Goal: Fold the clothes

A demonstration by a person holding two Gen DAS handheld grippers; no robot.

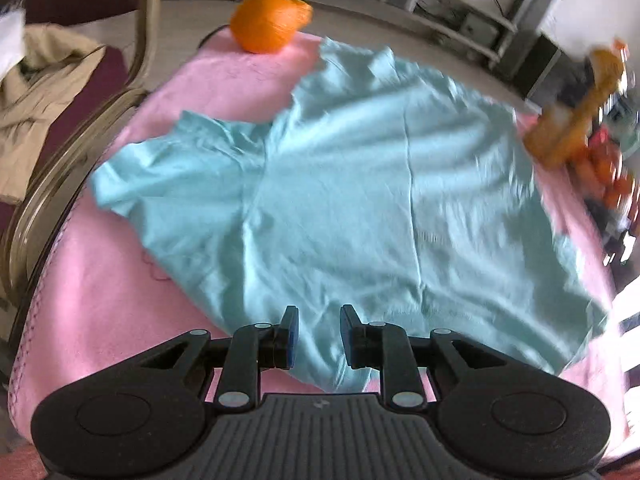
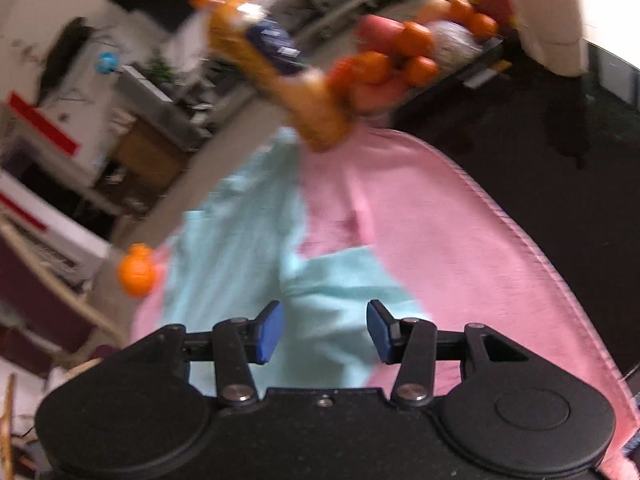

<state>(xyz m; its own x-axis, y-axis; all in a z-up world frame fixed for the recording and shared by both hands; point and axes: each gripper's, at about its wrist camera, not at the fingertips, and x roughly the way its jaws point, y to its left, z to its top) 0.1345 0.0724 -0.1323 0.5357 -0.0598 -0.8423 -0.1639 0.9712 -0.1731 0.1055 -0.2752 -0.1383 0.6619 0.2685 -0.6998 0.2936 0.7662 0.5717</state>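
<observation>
Lying creased, soft shirt [image 1: 340,200], seemingly cotton

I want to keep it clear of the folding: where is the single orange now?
In the left wrist view the orange sits at the far left corner of the pink cloth, just beyond the light blue T-shirt; the right wrist view shows it at the left.

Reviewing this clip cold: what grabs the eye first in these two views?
A light blue T-shirt lies spread, still wrinkled, across a pink cloth. An orange ball sits at the cloth's far edge, and a juice bottle beside piled fruit at another side. The left tool and right tool are open above the shirt.
</observation>
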